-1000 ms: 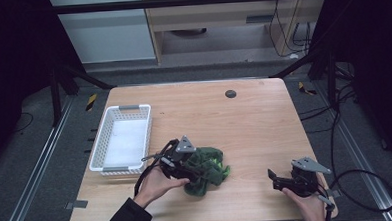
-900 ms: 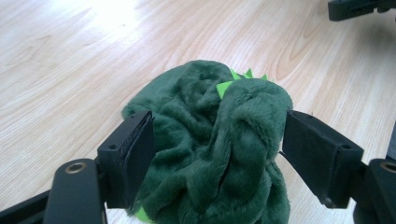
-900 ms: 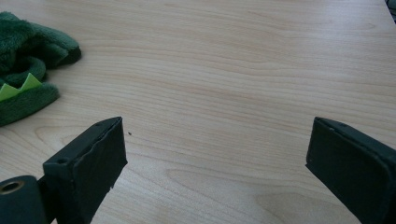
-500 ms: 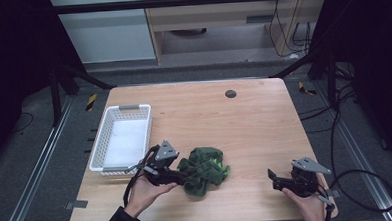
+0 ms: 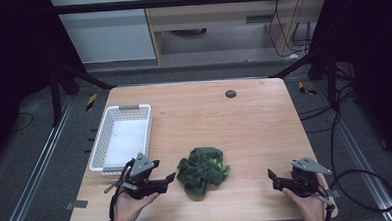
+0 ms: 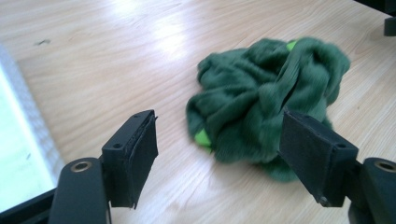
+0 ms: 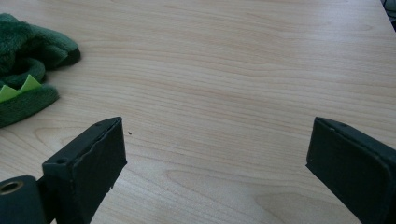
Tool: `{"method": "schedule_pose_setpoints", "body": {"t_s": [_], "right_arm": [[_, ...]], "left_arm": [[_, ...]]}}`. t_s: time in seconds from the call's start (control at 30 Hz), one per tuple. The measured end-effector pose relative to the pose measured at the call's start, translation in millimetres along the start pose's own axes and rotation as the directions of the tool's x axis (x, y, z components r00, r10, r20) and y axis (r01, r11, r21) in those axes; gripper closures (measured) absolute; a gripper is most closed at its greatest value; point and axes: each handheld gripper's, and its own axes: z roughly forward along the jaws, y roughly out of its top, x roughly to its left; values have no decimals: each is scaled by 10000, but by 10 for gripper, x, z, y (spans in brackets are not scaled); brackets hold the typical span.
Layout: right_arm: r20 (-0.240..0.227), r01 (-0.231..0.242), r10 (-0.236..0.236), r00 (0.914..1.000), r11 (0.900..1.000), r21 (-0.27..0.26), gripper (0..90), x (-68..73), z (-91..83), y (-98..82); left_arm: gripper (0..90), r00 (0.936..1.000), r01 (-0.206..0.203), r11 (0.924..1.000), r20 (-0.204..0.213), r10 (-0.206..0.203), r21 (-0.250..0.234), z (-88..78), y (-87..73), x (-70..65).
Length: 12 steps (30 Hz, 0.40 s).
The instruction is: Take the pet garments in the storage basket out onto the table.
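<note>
While the high view looks down on the wooden table (image 5: 244,118), a crumpled green cloth (image 5: 203,170) lies near the front edge, a bit left of centre. You can spot little bits of bright lime colour peeking out of it. To its left, the left gripper (image 5: 168,180) sits low over the table, pointing toward the cloth, close to it but not touching. Its jaws are spread with nothing between them, and they've just closed in a touch. Behind that gripper there's a white basket (image 5: 101,144) along the left side of the table, looking empty inside. Over at the front right corner, the right gripper (image 5: 273,179) is held low, well apart from the cloth, jaws pointing left toward it. A small dark round spot (image 5: 230,94) sits near the far edge of the table.

Switching to the left gripper view, the cloth (image 6: 266,98) is right ahead, bunched up in folds, a lime patch showing at its near edge. Both black jaws stand wide; the right one overlaps the cloth's edge in the picture, but nothing is pinched. The basket's pale wall (image 6: 28,121) runs along the left side.

Over in the right gripper view, the jaws are wide apart over bare wood, and the cloth (image 7: 28,70) is off in the upper left corner, well clear of them.
</note>
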Motion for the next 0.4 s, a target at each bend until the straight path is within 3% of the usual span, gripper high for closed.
{"method": "schedule_pose_setpoints", "body": {"t_s": [0.4], "right_arm": [[-5,16,-16,10000,10000,-60,47,0,-15,2]], "left_arm": [[269,9938,797,9966,-790,-780,193,-265,-465,241]]}}
